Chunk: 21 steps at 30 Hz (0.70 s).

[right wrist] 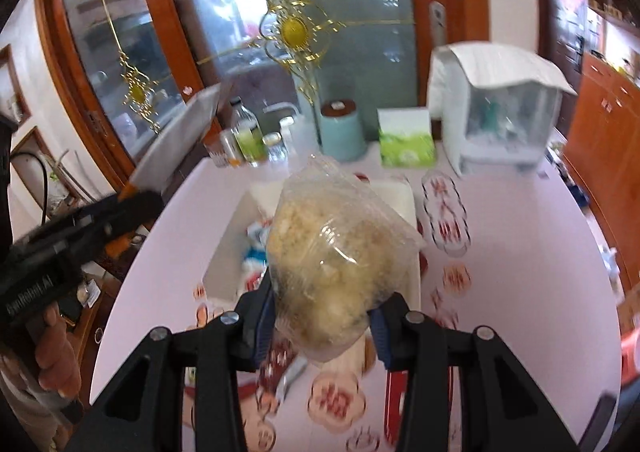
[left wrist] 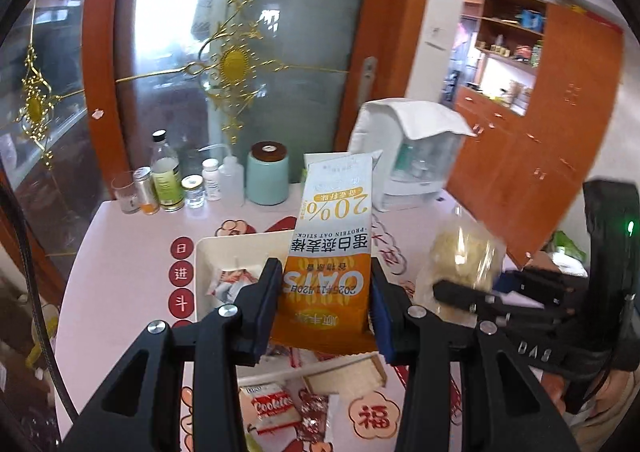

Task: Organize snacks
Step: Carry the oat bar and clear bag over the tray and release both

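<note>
My left gripper [left wrist: 325, 292] is shut on an orange and white oat stick packet [left wrist: 332, 244], held upright above the table. Under it lies a white tray [left wrist: 236, 248] with a wrapped snack [left wrist: 230, 284] inside. My right gripper [right wrist: 322, 316] is shut on a clear bag of pale yellow snack [right wrist: 336, 256], lifted over the same white tray [right wrist: 400, 195]. In the left wrist view that bag [left wrist: 464, 260] and the right gripper [left wrist: 460, 294] hang at the right. Loose on the table near me lie a cookies pack [left wrist: 274, 408], a red wrapped sweet [left wrist: 316, 416] and a wafer pack [left wrist: 344, 374].
Along the table's back edge stand bottles [left wrist: 166, 175], a glass [left wrist: 125, 191], a teal canister [left wrist: 267, 173], a green and white box [right wrist: 406, 135] and a white appliance [left wrist: 412, 147]. A glass door with gold ornament rises behind. A person's hand [right wrist: 56, 352] holds the left gripper's handle.
</note>
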Motion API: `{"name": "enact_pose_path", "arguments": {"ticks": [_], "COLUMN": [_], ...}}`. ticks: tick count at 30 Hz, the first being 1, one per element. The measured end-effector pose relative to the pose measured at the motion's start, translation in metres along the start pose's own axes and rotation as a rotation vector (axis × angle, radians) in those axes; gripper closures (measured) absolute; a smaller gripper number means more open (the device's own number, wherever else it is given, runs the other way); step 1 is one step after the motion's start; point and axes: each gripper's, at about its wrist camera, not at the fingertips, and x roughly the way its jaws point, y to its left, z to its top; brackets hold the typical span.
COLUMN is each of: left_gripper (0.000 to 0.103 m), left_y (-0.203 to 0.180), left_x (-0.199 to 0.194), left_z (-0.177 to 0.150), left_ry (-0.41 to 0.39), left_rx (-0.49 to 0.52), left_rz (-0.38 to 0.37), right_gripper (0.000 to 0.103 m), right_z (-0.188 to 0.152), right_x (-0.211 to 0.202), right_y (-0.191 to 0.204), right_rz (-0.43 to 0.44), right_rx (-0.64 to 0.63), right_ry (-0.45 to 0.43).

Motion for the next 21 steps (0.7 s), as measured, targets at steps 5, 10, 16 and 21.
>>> {"name": "enact_pose_path", "arguments": {"ticks": [5,10,16,21], "left_gripper": [0.062,0.008,0.008,0.008], "left_y": [0.02,0.044,0.06,0.064], "left_x": [0.041,0.079,0.081,0.073], "left_z": [0.016,0.013,-0.003,-0.01], "left_ry": [0.04,0.134,0.146,0.142], "left_rx": [-0.045,-0.114,-0.166,-0.177], "left_rz": [0.105,0.126,0.138,0.144], "right_gripper": [0.061,0.05,0.037,0.036], "right_z": [0.04,0.061,0.052,0.042], "right_x": [0.031,0.067,0.086,0.084], "right_y": [-0.002,-0.002,-0.004,-0.008], "right_rz": [0.024,0.014,-0.002,0.012], "right_rx": [-0.011,-0.037,-0.04,-0.004], "right_ry": [-0.014,-0.002,0.024,0.044]}}
